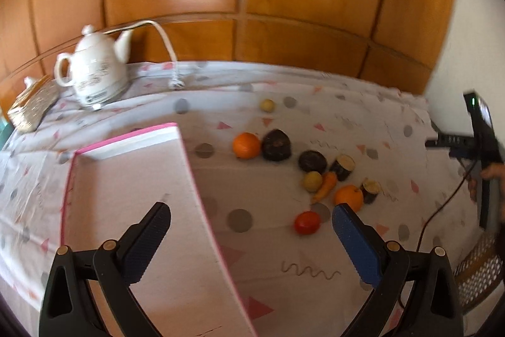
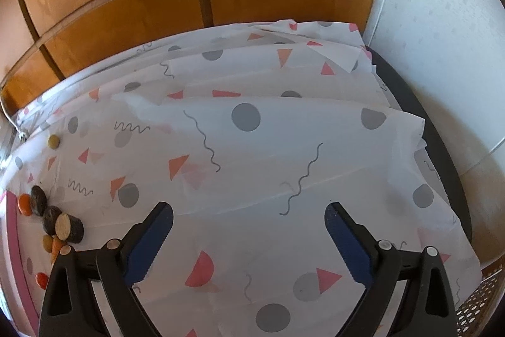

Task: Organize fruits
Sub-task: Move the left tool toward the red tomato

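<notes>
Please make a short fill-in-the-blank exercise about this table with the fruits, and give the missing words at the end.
1. Both tongs, the left tongs and the right tongs, are ____ and hold nothing.
2. The white ceramic teapot stands on the far ____ side of the patterned tablecloth.
3. The pink-edged white box contains ____ fruit.
4. The small round red fruit lies ____ to the left tongs.

Missing words: open; left; no; nearest

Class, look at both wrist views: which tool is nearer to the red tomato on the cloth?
Left. The left tool hangs open with the red tomato just inside its right finger. The right tool, also open, points at bare cloth, the tomato far off to its left.
</notes>
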The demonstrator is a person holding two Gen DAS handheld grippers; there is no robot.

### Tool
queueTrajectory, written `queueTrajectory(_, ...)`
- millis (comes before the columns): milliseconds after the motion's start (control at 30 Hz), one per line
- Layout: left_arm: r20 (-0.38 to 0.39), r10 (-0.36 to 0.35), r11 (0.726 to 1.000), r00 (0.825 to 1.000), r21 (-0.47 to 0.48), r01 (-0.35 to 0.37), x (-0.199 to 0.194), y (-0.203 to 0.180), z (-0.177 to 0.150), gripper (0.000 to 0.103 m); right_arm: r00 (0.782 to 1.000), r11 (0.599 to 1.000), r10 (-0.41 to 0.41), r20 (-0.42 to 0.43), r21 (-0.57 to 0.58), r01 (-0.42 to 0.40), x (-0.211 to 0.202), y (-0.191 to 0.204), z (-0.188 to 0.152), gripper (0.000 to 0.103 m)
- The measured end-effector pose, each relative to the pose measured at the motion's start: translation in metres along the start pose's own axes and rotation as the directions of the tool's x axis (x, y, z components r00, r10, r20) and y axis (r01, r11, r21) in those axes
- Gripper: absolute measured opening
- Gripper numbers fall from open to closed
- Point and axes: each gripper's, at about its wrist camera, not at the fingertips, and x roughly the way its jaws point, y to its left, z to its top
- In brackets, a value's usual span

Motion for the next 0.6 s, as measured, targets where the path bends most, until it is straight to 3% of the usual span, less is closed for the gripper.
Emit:
queueTrajectory(300,-0.105,-0.022,0.993,0.994,0.117,0.034,0.033,-0.029,0.000,0.101,0.999,0.998,0.040,0.021,0.051,-0.041,-0.005,-0.009,0.004,0.098)
queueTrajectory(567,-0.166,-0.033,0.979,0.986,0.194,0.066,0.052,-0.046,-0.004,0.086,0.998,0.992,0.039,0.046,0.117,-0.044,-0.010,-0.024,0.007,0.097)
queueTrajectory(600,-0.175,-0.037,0.977,0.984,0.202,0.072,0.055,-0.048,-0.004,0.080,0.998,0.989,0.032,0.047,0.141,-0.038,-0.011,-0.029,0.007,0.097)
